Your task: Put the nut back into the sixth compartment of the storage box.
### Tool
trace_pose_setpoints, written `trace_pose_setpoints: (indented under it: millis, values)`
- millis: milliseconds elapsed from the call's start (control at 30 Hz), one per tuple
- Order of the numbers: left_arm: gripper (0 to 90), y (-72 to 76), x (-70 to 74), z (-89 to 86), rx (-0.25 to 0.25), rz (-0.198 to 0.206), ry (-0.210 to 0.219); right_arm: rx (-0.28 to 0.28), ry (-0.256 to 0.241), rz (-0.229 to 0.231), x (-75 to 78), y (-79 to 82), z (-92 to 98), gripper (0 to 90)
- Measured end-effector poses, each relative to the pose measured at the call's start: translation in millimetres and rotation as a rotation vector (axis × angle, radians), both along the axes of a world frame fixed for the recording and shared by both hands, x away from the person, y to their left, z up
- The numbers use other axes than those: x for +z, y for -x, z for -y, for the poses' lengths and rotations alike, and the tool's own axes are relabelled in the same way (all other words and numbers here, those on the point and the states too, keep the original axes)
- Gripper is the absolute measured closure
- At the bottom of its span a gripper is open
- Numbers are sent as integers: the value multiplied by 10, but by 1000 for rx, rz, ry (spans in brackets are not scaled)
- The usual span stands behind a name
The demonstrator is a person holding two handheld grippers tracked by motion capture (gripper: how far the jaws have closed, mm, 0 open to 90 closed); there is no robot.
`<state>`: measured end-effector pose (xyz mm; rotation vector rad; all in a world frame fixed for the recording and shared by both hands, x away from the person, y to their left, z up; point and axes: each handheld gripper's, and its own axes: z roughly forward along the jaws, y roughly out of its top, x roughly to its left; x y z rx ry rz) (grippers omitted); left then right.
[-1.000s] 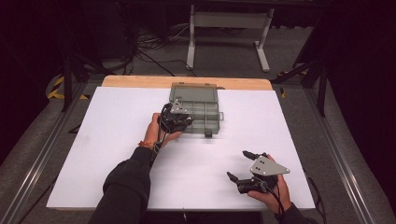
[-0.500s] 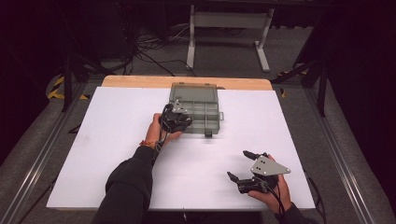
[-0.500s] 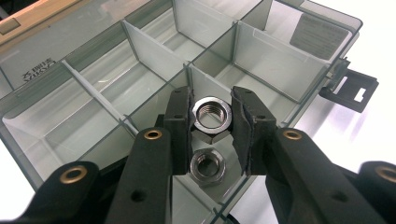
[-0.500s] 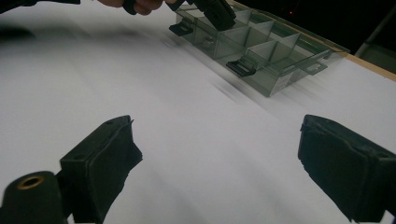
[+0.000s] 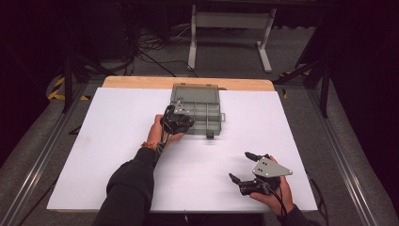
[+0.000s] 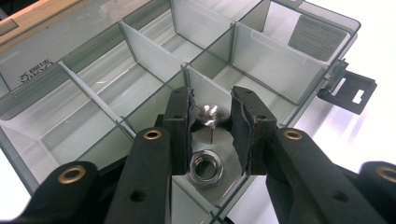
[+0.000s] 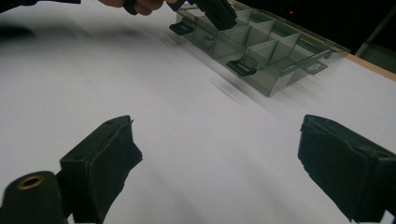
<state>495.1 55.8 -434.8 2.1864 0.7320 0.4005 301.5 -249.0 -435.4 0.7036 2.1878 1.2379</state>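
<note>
Organizer box (image 5: 197, 109): smoky translucent plastic, rectangular, lid open, black latches at front edge; sits at far centre of white tabletop (image 5: 108, 141), near the wood strip along the far edge. Interior split by thin clear dividers into approx. rectangular compartments.

Contents: hex nut (image 6: 204, 168), bright metal, threaded bore, lying flat in a front compartment; wing-type screw (image 6: 209, 115), silver, in the same compartment just beyond it. Other compartments that can be seen look bare; label on the box wall illegible.

Left claw (image 6: 211, 126): black, matte pads w/ rough edges, brass rivets; jaws apart, over the nut, not clamped on it. Lower arms cut off by frame.

Right claw (image 5: 243, 166): jaws wide apart, holding nothing; grey three-cornered plate on top; low over the tabletop at near right, well apart from the box. Its view is motion-blurred.
</note>
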Motion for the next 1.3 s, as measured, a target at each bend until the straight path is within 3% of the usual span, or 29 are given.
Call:
trace_pose_setpoints:
  millis: [300,500,733,767,1033,1300]
  values:
    - [692,101,132,-46,-10,20,23,0,-2,0,2,2,-2,112]
    - [701,276,263,-142,-38,80,27,2,-17,18,43,-11,-35,116]
    - [664,558,377,-389,-83,156,38,-4,-22,29,57,-49,-52,117]
    - [664,608,386,-438,-85,182,22,-6,-24,31,62,-56,-53,118]
    - [611,849,349,-784,-77,225,39,-39,-57,45,151,-192,-40,127]
    - [484,962,291,-1087,-42,251,43,-82,-77,53,230,-396,14,132]
